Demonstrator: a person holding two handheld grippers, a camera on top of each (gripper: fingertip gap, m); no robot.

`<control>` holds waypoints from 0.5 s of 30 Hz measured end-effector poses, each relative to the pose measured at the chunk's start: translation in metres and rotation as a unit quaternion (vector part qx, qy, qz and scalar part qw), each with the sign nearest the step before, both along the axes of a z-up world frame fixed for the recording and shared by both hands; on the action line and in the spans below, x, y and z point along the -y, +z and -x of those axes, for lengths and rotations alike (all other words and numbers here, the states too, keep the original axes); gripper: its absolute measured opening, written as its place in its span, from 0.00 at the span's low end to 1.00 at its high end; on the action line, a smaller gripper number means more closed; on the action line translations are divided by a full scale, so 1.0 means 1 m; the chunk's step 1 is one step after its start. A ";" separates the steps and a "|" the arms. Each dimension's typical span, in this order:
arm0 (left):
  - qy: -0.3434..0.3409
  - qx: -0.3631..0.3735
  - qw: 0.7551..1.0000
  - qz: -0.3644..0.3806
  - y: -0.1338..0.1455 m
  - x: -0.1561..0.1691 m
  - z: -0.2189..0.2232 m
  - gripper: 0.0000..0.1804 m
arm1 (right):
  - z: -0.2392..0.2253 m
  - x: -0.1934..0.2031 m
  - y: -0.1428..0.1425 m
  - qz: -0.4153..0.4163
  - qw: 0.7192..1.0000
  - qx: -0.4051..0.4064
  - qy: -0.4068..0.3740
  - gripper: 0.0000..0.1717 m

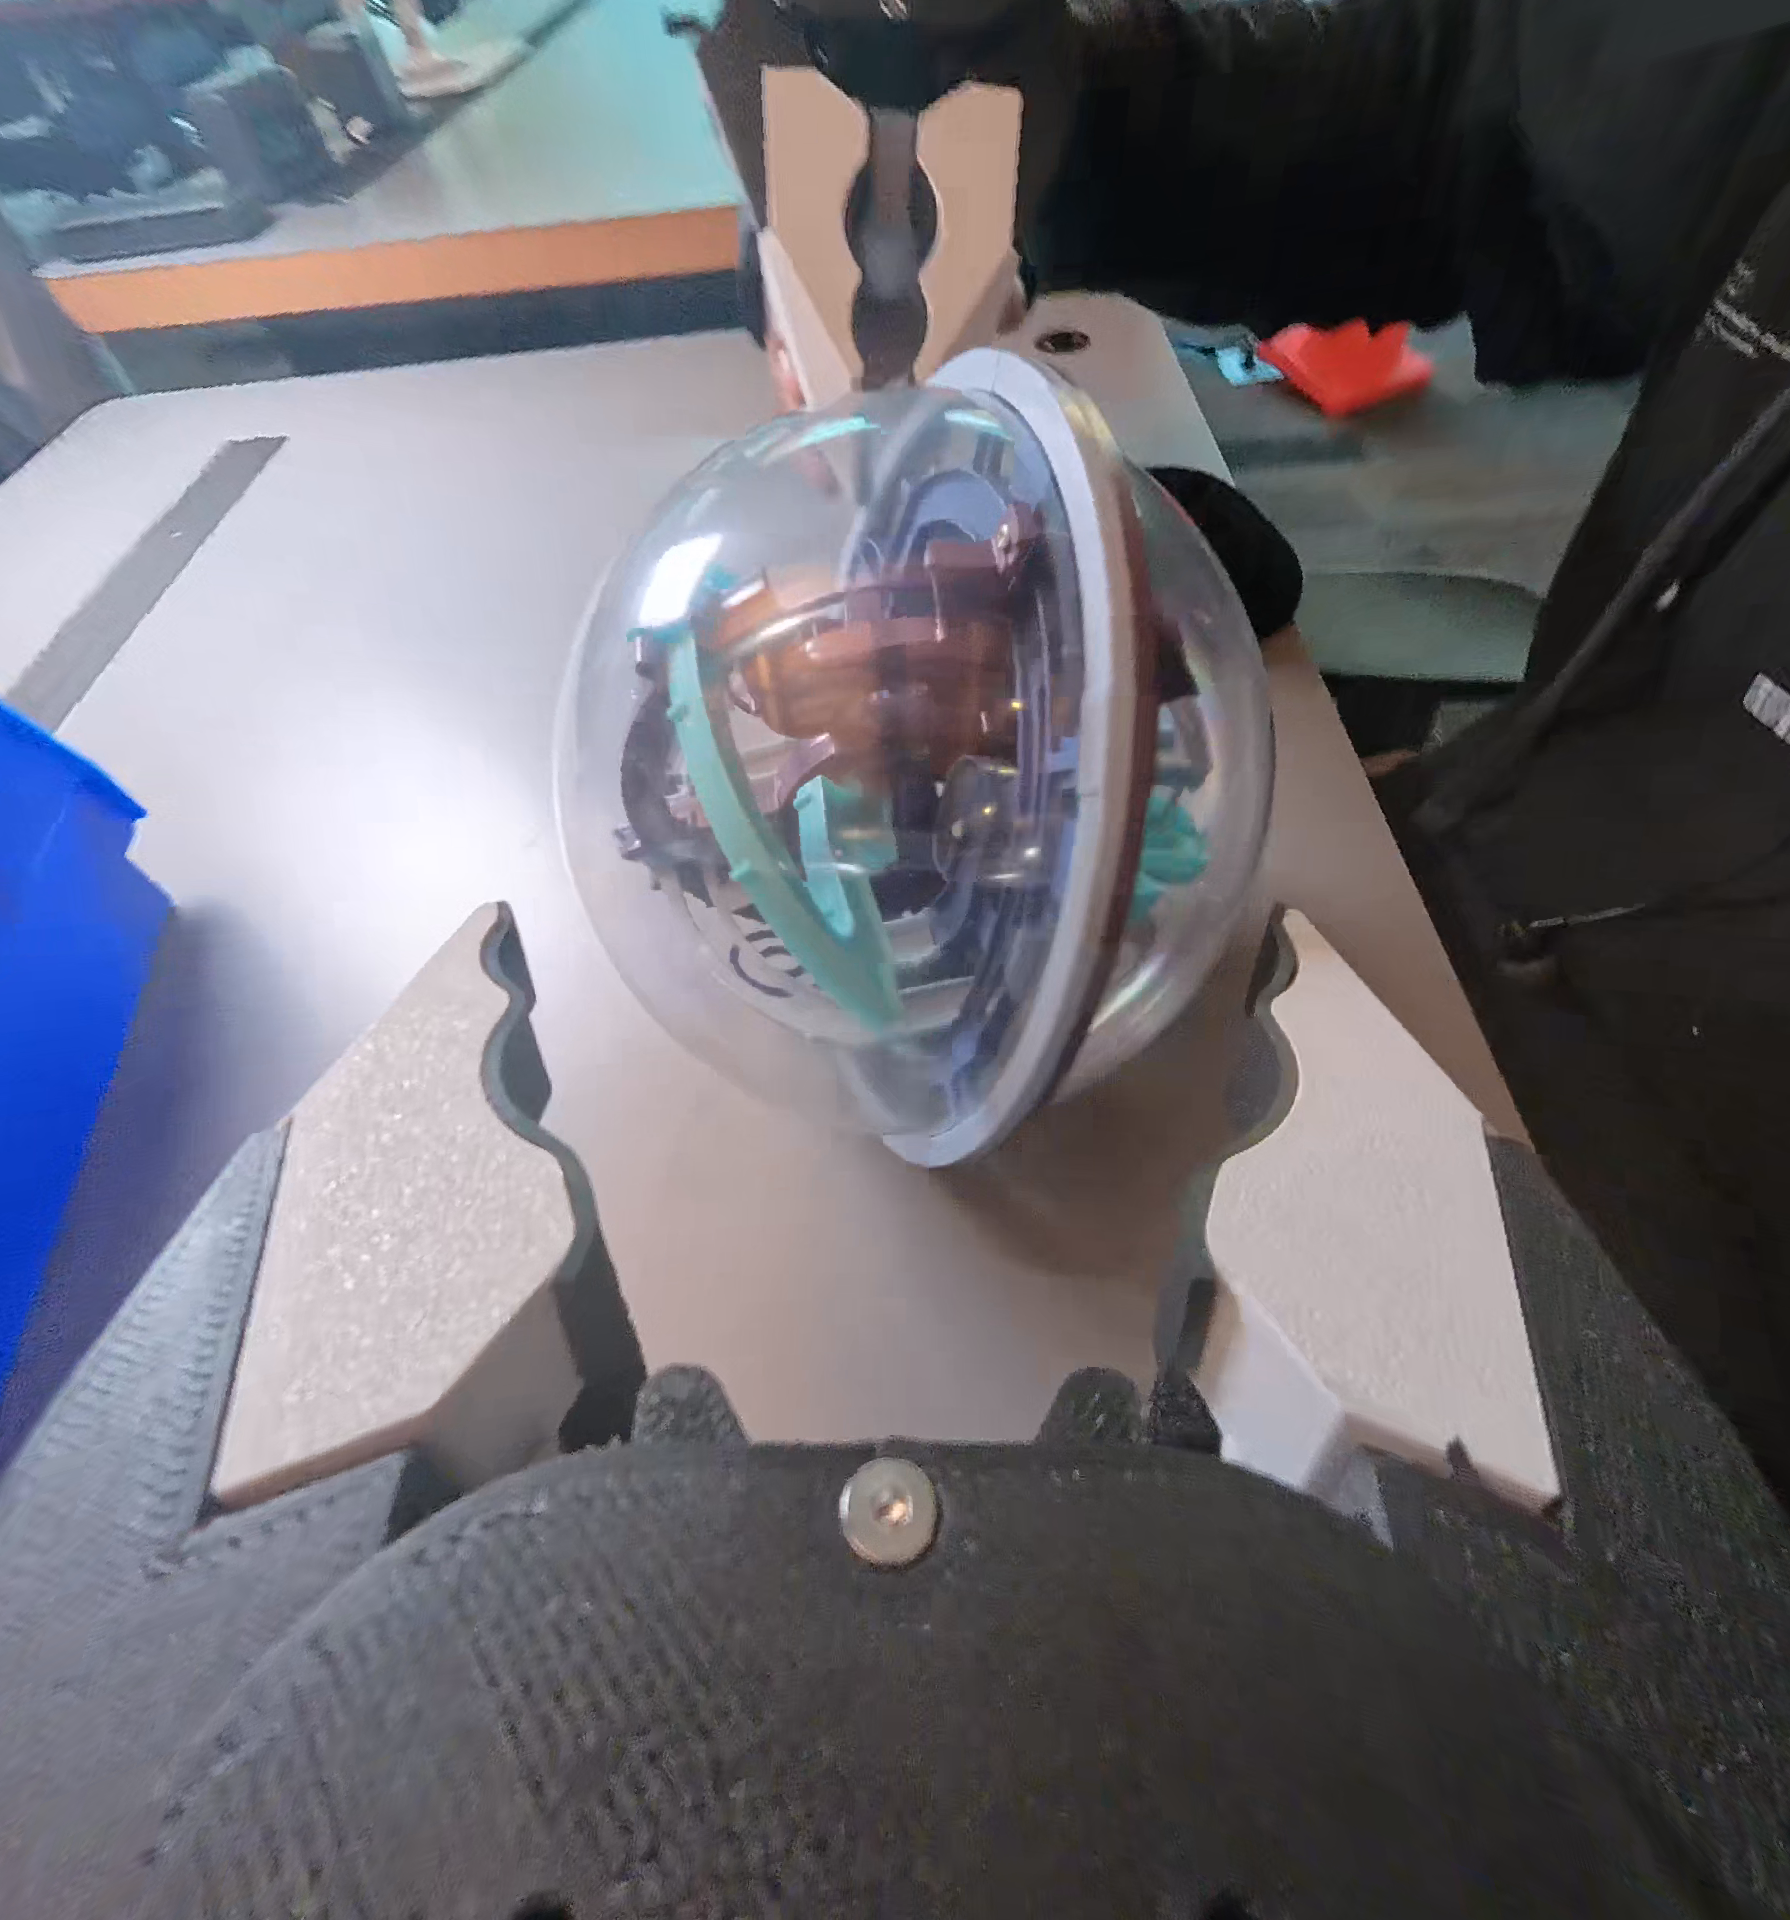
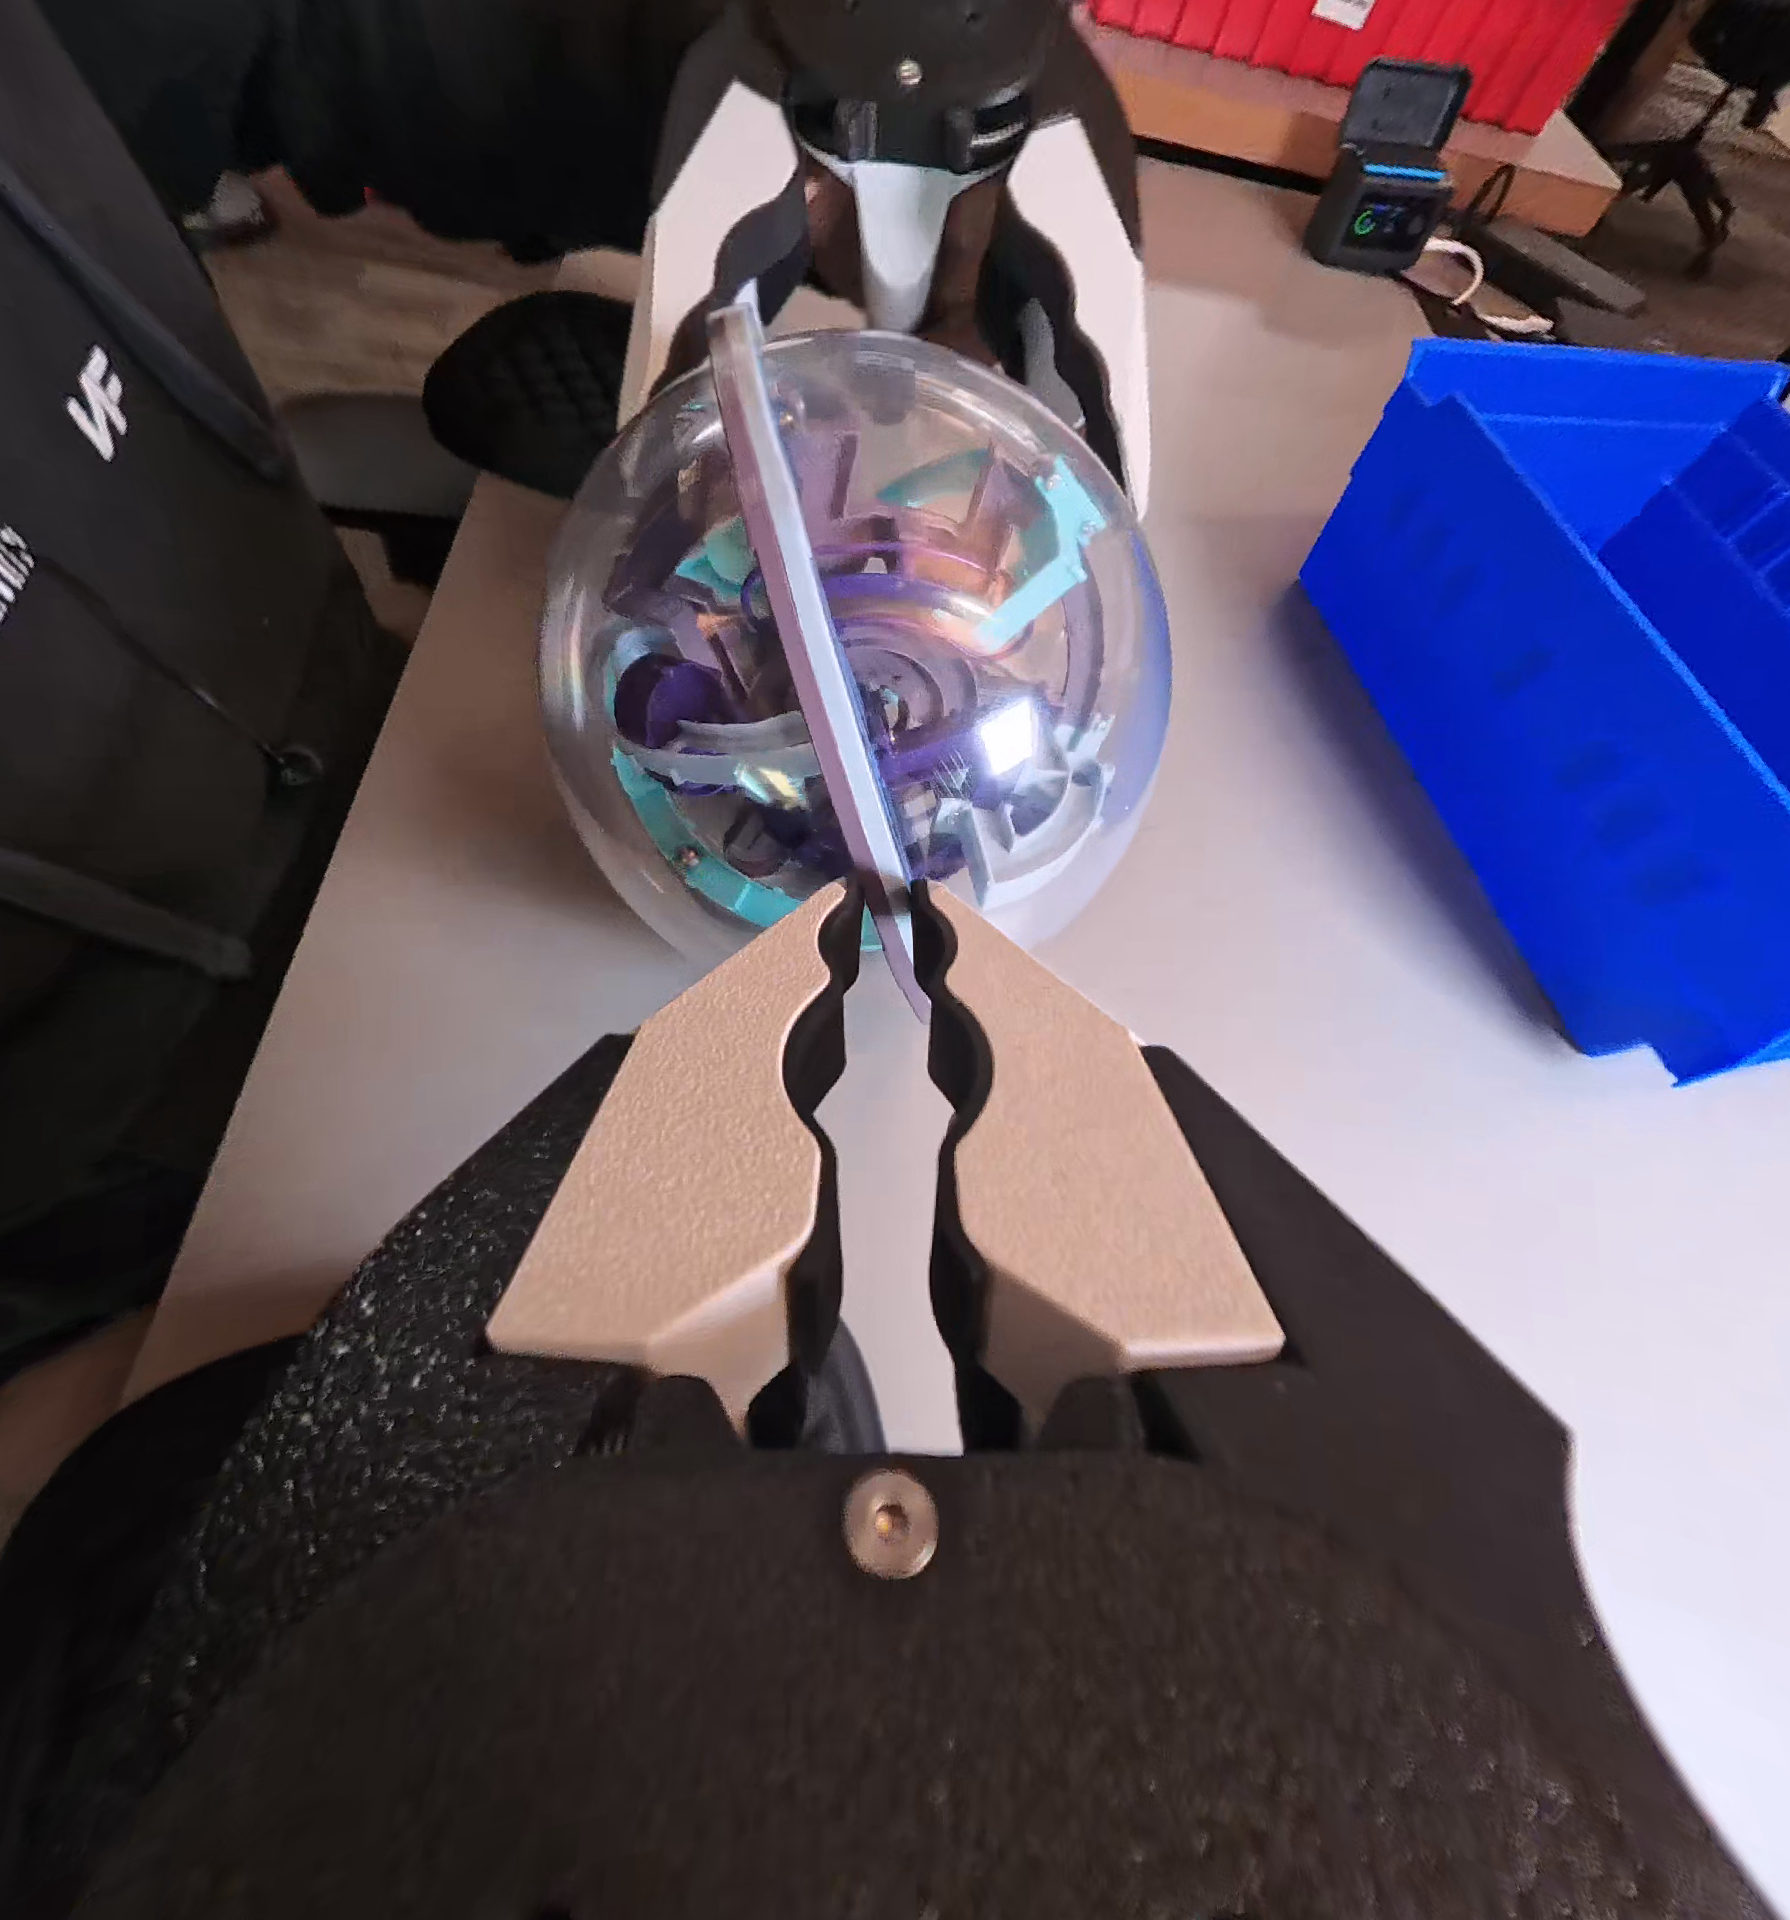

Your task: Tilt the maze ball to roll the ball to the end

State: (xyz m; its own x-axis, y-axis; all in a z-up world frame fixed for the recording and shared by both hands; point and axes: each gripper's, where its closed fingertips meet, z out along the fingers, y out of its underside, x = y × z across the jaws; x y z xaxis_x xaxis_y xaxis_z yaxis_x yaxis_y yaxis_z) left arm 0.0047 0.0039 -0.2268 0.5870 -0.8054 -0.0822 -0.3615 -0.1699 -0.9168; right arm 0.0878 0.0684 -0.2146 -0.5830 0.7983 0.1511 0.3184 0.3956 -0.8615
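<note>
the right gripper (image 2: 886,894) is pinched onto the thin pale equator rim (image 2: 808,665) of the clear maze ball (image 2: 855,634), which rests on the grey table (image 2: 1286,1195). that stiff flange looks the surest hold; the smooth, light, hard shell would likely slip. beyond, the left gripper (image 1: 896,925) stands wide, straddling the sphere, apparently not pressing.

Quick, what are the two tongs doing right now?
Left tongs: wide open around the maze ball, not squeezing it.
Right tongs: closed on the maze ball's flat rim.
</note>
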 end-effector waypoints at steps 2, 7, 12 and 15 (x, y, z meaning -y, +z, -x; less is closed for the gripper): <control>0.023 0.015 0.999 -0.018 0.003 0.004 -0.002 0.78 | 0.000 0.000 0.000 0.023 1.000 -0.004 -0.020 0.03; 0.107 0.018 0.992 -0.063 -0.004 -0.008 -0.013 0.83 | -0.002 0.002 -0.003 0.070 0.996 -0.018 -0.057 0.04; 0.087 0.003 0.995 -0.049 -0.011 -0.019 -0.021 0.84 | -0.002 0.003 -0.006 0.111 0.990 -0.022 -0.090 0.04; 0.057 0.013 0.998 -0.018 -0.007 -0.020 -0.020 0.83 | -0.002 0.005 -0.008 0.129 0.986 -0.024 -0.104 0.04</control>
